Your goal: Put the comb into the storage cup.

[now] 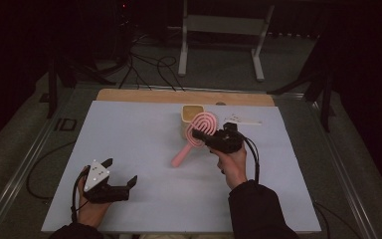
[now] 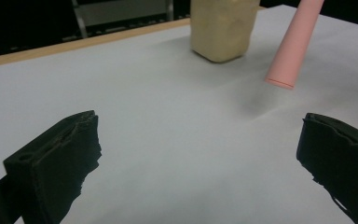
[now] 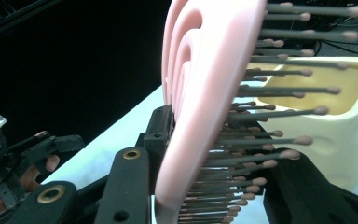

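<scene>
A pink hairbrush [image 1: 181, 157] with a spiral-patterned head is held up off the white table. My right gripper [image 1: 199, 134] is shut on its head, and the handle slopes down to the left. In the right gripper view the brush [image 3: 205, 93] stands between the black jaws of the right gripper [image 3: 212, 186], its bristles pointing right. A cream open-topped container [image 1: 190, 112] stands just behind the brush, also seen as a cream container [image 3: 349, 107] close by. My left gripper [image 1: 121, 172] rests low at the front left, open and empty. Ahead of the left gripper [image 2: 198, 158] are the pink handle [image 2: 293, 46] and the container [image 2: 221, 30].
A white sheet [image 1: 144, 149] covers the table, with a wooden strip [image 1: 179, 95] along its far edge. A small white object [image 1: 241, 119] lies right of the container. Beyond the table stand a metal frame [image 1: 219, 30] and loose floor cables [image 1: 149, 69].
</scene>
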Available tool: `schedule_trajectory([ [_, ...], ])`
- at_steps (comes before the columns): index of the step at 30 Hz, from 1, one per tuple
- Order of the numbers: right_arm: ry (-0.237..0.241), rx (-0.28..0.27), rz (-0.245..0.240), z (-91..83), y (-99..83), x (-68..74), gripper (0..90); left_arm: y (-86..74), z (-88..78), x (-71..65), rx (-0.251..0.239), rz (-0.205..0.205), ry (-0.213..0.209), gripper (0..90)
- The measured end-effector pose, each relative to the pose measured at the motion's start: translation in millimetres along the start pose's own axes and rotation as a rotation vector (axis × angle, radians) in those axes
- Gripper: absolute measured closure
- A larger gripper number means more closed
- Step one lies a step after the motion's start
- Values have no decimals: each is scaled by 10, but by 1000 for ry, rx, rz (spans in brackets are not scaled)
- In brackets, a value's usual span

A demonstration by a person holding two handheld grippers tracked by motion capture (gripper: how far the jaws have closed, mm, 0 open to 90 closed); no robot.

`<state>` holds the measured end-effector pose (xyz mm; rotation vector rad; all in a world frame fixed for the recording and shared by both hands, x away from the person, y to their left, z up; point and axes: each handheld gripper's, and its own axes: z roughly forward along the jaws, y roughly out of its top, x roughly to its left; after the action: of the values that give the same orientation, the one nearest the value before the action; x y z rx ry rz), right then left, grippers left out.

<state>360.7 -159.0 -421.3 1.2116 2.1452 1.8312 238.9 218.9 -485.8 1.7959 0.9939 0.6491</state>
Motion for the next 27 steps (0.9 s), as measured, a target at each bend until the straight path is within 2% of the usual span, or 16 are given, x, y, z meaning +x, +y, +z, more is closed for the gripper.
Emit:
schedule_trajectory([
  [3,0,5,-8,27,8,13,635,-50,-49,16,-6,7,24,0],
  [8,4,11,-8,42,34,24,635,-99,-88,46,-20,-5,44,0],
  [10,6,10,-9,43,48,23,635,-124,-86,44,-8,5,56,1],
  [15,5,11,-8,36,81,27,635,-140,-98,44,-11,0,49,1],
  [21,13,8,2,21,111,12,634,-145,-107,63,-23,-12,65,1],
  [27,16,3,16,5,139,-21,634,-150,-80,60,-19,-5,75,1],
])
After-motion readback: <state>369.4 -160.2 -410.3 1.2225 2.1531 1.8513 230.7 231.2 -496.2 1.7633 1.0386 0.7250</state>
